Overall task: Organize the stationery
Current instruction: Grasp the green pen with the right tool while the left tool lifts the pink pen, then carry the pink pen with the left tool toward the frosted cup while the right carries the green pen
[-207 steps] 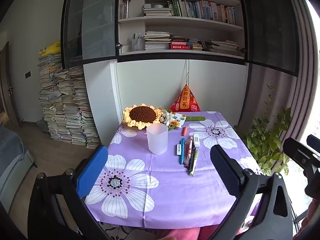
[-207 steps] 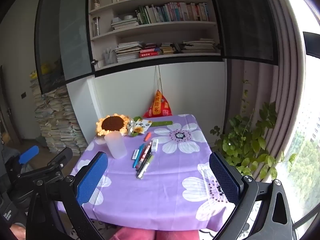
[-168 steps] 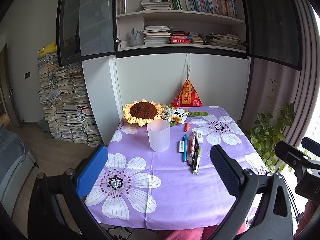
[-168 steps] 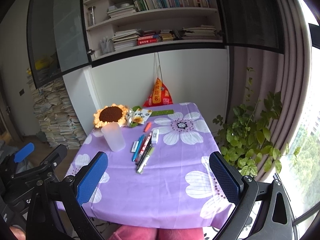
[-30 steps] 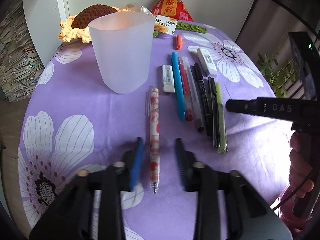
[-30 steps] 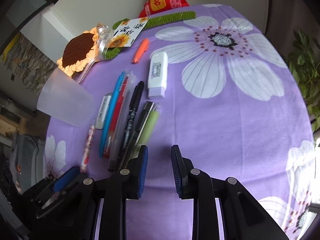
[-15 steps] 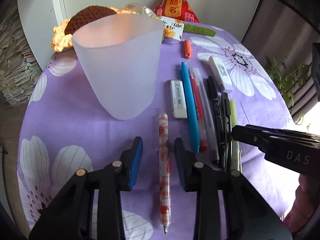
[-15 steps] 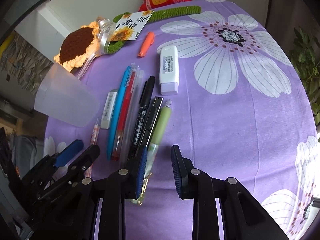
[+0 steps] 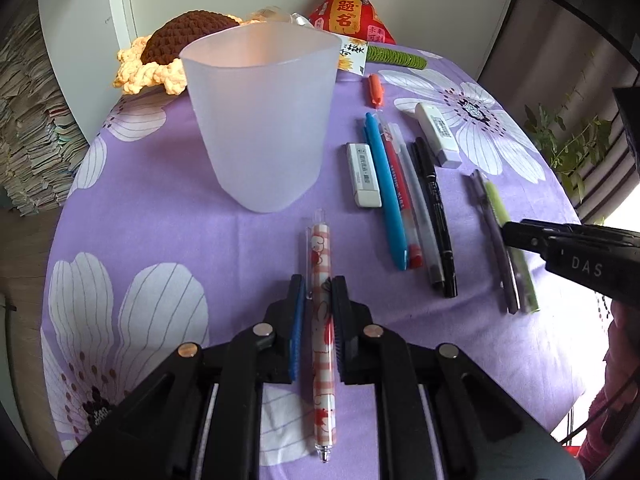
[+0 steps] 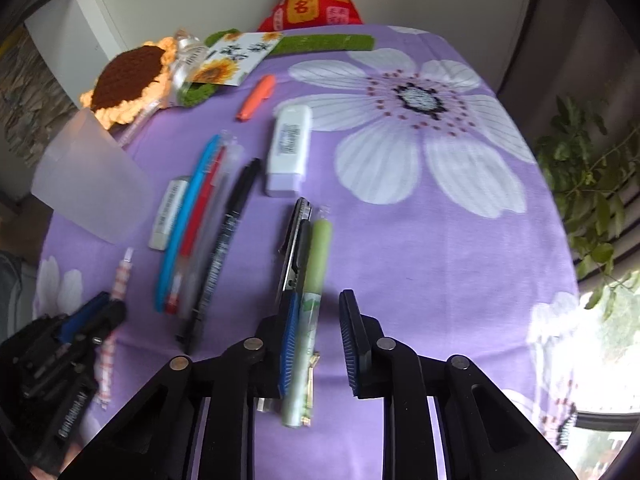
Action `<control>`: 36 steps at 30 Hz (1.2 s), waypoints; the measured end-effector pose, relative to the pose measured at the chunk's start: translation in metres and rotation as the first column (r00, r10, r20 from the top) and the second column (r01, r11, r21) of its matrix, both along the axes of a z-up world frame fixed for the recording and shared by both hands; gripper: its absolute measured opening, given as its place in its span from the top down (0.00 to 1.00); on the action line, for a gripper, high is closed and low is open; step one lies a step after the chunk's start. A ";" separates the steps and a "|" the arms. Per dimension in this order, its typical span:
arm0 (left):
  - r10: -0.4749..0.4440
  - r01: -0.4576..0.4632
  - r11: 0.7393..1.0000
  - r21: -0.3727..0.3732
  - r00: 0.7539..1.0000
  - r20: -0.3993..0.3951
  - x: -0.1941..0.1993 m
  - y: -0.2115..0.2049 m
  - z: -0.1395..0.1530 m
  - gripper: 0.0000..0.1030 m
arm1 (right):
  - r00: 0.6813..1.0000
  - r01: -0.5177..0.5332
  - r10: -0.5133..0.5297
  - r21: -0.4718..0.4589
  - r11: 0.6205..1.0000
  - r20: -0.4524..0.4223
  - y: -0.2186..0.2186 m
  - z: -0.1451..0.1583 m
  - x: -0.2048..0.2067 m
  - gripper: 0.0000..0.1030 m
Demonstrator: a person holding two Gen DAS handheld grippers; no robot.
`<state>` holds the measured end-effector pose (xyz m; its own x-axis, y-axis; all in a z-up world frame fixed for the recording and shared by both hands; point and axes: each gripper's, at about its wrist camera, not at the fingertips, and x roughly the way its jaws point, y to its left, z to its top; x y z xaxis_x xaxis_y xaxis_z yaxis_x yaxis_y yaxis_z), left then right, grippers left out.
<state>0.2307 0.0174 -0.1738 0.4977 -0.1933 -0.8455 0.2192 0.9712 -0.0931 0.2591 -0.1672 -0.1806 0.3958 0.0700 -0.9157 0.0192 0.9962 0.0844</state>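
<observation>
Home study corner, floral purple tablecloth (image 9: 168, 208), stacked papers (image 9: 28, 128) by the wall, potted plant (image 10: 592, 168), crocheted sunflower (image 9: 176, 36)

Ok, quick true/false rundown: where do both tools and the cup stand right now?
1. The left tool is shut on the pink checked pen. True.
2. The frosted cup already holds pens. False: it stands upright with no pen showing in it; the pens lie on the tablecloth.
3. The right tool has clamped the green pen. False: the pen lies between its jaws, close against one pad, with a clear gap at the other.
4. The white eraser lies between the cup and the blue pen. True.
</observation>
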 end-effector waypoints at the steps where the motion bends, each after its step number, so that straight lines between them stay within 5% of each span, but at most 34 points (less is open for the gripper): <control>1: 0.003 -0.003 1.000 -0.002 1.000 -0.003 0.000 0.000 0.000 0.89 | 1.000 0.000 0.000 -0.001 1.000 -0.007 -0.003 -0.001 -0.001 0.78; 5: 0.016 -0.016 1.000 0.013 1.000 0.000 0.002 -0.001 0.001 0.88 | 0.999 0.033 -0.032 0.039 0.999 -0.035 -0.017 -0.001 0.001 0.78; 19: 0.017 -0.018 0.998 0.055 1.000 0.014 0.023 -0.012 0.000 0.88 | 1.000 -0.015 0.015 -0.097 0.995 0.002 0.000 -0.003 0.038 0.78; 23: 0.006 -0.007 0.999 0.044 1.000 0.008 0.023 -0.012 0.000 0.89 | 1.000 -0.029 0.029 -0.048 0.998 -0.003 -0.002 -0.001 0.040 0.88; 28: 0.029 -0.028 0.999 -0.026 0.998 0.050 0.013 0.001 0.022 0.90 | 0.995 -0.006 0.003 0.026 1.000 0.096 -0.017 0.032 0.020 0.88; 36: 0.037 -0.032 0.999 -0.039 0.989 0.140 -0.020 0.004 0.061 0.90 | 0.970 -0.050 0.028 0.083 0.995 0.242 -0.018 0.079 -0.028 0.88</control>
